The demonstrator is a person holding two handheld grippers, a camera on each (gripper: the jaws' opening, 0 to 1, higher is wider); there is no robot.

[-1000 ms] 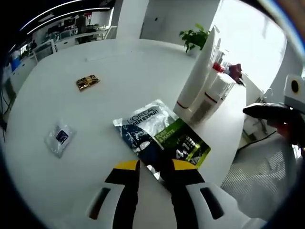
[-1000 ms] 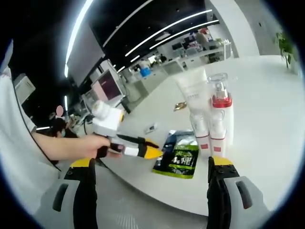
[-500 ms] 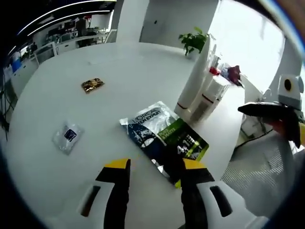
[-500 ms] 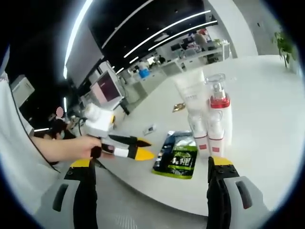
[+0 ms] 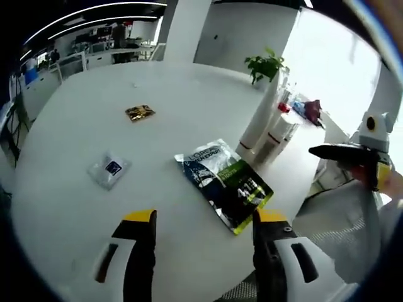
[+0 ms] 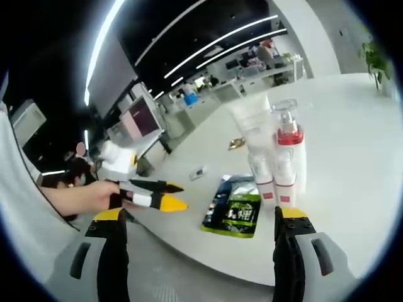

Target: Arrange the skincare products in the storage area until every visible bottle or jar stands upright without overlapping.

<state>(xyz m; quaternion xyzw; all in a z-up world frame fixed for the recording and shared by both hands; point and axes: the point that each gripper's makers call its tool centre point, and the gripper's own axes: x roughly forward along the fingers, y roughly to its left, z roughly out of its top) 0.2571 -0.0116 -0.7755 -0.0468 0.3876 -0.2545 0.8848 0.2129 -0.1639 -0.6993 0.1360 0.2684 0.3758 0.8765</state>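
- Fingers of the left gripper (image 5: pixel 204 217) stand wide apart with nothing between them, their yellow tips hovering over the near edge of the round white table (image 5: pixel 75 145).
- Fingers of the right gripper (image 6: pixel 199 217) are likewise spread wide and hold nothing; they sit off the table's edge, facing the products.
- Left gripper as seen in the right gripper view (image 6: pixel 165 195): held in a person's hand (image 6: pixel 88 196), its yellow-tipped jaws parted, to the left of the sachet and apart from it.
- Large foil sachet (image 5: pixel 225 183), dark blue, silver and green with printed lettering, lies flat on the table just ahead of the left gripper's fingers.
- Skincare group: a tall white tube (image 6: pixel 255 145) standing on its cap, and beside it a white pump bottle (image 6: pixel 289 157) with a red collar and clear cap; both upright, close together, just beyond the sachet.
- Small clear sachet (image 5: pixel 109 170) with a dark label lies flat to the left, well apart from the bottles.
- Small gold packet (image 5: pixel 140 112) lies farther out on the table.
- Potted green plant (image 5: pixel 267 65) stands at the table's far edge.
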